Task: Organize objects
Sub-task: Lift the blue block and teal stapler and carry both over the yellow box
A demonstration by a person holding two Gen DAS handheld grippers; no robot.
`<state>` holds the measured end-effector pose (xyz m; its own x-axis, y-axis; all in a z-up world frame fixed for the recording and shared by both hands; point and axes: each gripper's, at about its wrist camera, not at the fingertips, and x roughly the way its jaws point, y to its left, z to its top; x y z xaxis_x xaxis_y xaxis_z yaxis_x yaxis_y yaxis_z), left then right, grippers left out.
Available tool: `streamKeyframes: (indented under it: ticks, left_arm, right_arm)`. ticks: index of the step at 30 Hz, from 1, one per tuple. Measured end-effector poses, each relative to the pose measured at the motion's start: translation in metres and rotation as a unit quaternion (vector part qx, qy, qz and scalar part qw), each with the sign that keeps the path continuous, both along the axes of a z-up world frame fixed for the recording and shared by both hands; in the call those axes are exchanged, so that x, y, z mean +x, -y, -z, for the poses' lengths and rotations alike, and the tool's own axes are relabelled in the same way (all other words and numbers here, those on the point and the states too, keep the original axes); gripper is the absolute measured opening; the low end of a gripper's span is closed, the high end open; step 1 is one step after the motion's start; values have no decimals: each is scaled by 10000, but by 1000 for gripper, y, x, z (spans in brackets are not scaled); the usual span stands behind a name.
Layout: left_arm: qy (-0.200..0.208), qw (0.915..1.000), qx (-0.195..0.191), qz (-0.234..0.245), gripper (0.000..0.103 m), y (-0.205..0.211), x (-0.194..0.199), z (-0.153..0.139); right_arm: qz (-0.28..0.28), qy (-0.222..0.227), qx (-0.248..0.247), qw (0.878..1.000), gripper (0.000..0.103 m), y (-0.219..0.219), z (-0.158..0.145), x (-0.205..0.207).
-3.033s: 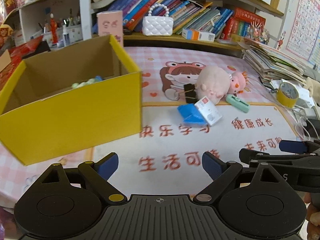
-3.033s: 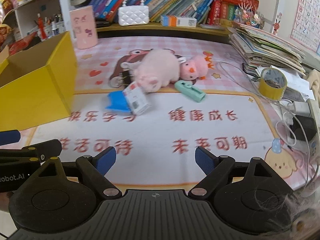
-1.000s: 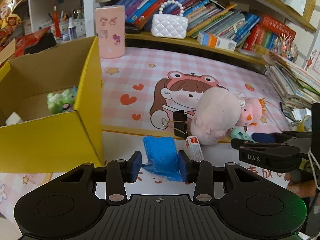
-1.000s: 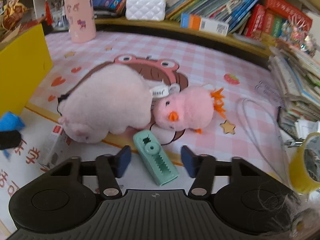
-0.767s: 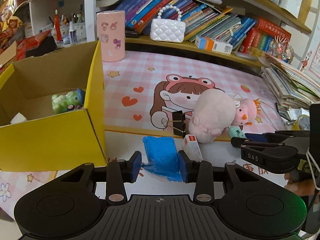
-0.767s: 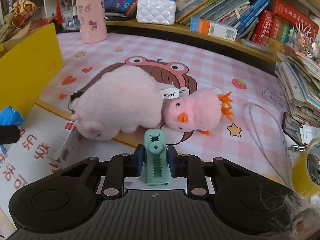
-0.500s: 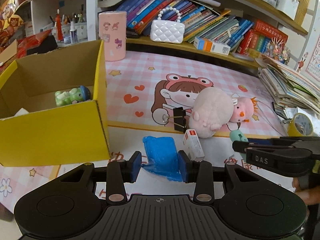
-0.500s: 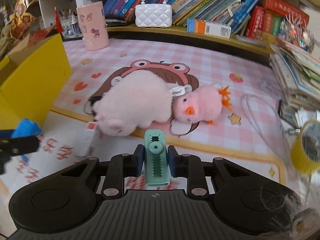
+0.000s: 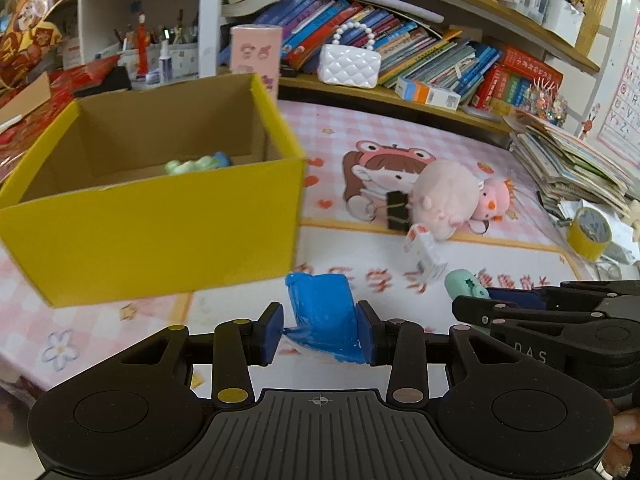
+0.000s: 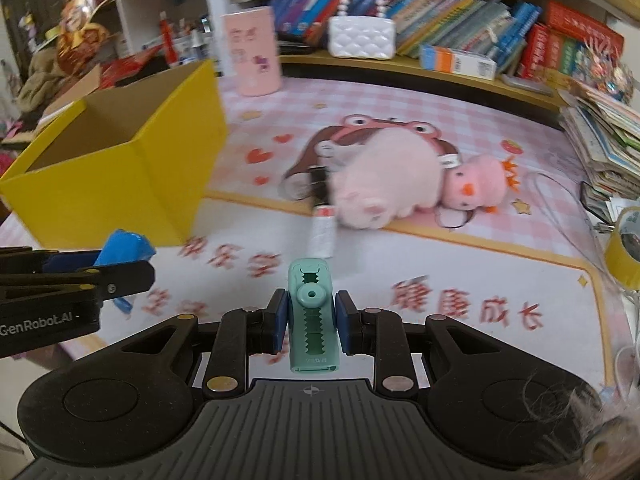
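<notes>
With the left tongs (image 9: pixel 320 332) clamped on the blue packet (image 9: pixel 322 316) and the right tongs (image 10: pixel 311 326) on the mint green clip (image 10: pixel 312 316), both lifted off the desk (image 9: pixel 500 268), carry them clear over the yellow box's (image 9: pixel 160 232) rim before releasing.

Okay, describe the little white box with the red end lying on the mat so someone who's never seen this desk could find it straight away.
Start at the big yellow cardboard box on the pink cartoon mat, then look right to the large pale pink plush. The small white box lies just in front of its face. Unlike the soft toys and the black binder clip nearby, it is a slim printed carton with a red end.
</notes>
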<state>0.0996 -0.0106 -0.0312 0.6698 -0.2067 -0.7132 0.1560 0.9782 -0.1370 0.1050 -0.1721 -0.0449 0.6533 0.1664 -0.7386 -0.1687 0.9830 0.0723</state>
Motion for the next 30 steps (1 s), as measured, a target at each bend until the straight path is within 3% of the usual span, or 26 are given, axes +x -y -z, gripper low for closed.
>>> streamKeyframes:
  ticks: [16, 30]
  left_arm:
    - [55, 9999, 38, -119, 37, -96, -61, -1]
    - [166, 9988, 98, -459, 37, -155, -97, -6]
  right_arm:
    - [-396, 24, -150, 9991, 23, -109, 2, -56]
    - [-626, 97, -12, 9980, 23, -168, -1, -84]
